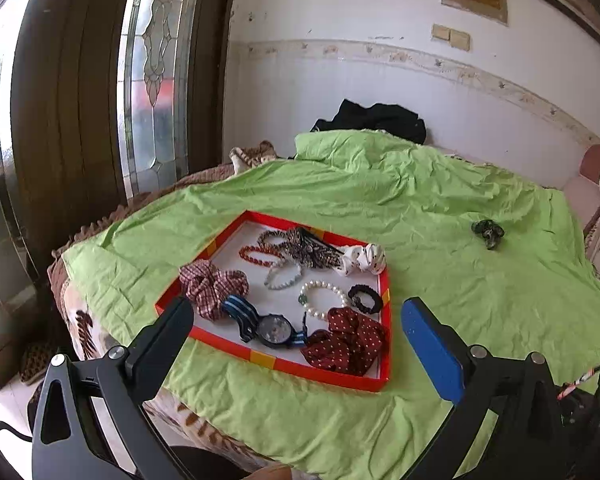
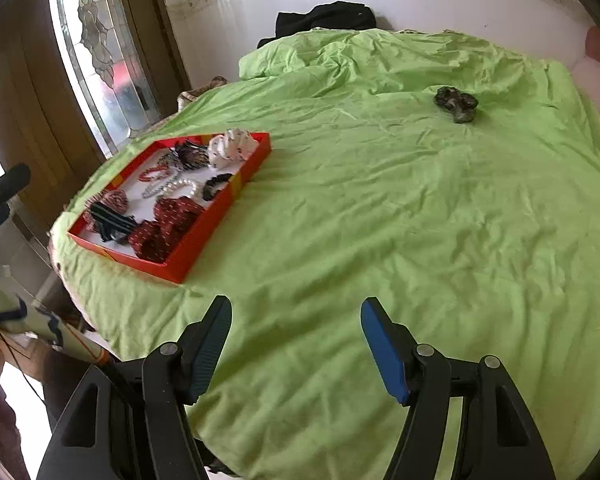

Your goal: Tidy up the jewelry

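A red tray (image 1: 260, 356) (image 2: 204, 236) lies on the green sheet and holds several pieces: a watch (image 1: 274, 330), a pearl bracelet (image 1: 324, 298), a red bead bracelet (image 1: 260, 255), a plaid scrunchie (image 1: 212, 286), a dotted red scrunchie (image 1: 346, 344) (image 2: 168, 226), a white scrunchie (image 1: 362, 258) (image 2: 232, 146) and a black hair tie (image 1: 365, 298). A dark green scrunchie (image 1: 488, 233) (image 2: 456, 104) lies alone on the sheet, far right of the tray. My left gripper (image 1: 300, 336) is open and empty over the tray's near edge. My right gripper (image 2: 296, 328) is open and empty above bare sheet.
The green sheet (image 2: 380, 220) covers a bed against a white wall. Black clothing (image 1: 376, 118) lies at the bed's far end. A wooden door with a glass pane (image 1: 152, 72) stands left. The bed's left edge drops off beside the tray.
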